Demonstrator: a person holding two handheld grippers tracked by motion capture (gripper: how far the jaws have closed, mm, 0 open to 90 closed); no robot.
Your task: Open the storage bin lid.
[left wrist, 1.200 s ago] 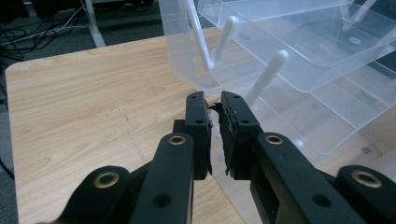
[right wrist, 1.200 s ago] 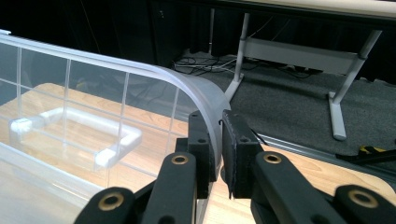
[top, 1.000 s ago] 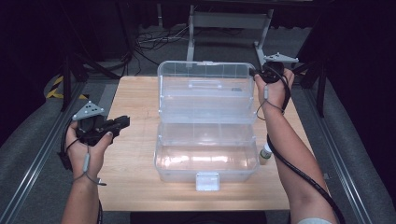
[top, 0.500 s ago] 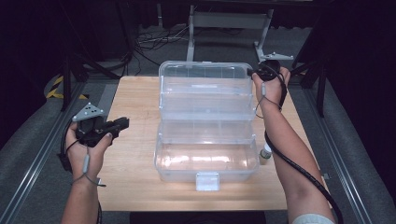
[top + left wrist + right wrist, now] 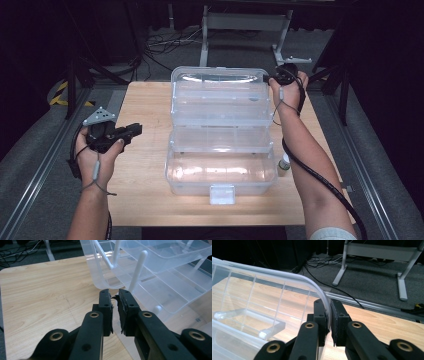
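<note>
Claw-wise, our right claw [image 5: 329, 315] pinches the rim of the clear tiered box [image 5: 220, 130] at its far right corner, mid-bench [image 5: 145, 150], while our left claw [image 5: 114, 307] hovers nearly closed and empty beside its left side.

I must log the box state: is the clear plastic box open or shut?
Open: the clear plastic box has its lid raised and trays fanned out in steps.

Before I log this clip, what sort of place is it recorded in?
Probably a lab or recording studio rather than a home. A lone wooden table stands on grey carpet among dark drapes, with loose cables and a metal stand behind it. A clear plastic organiser box sits on top.
</note>
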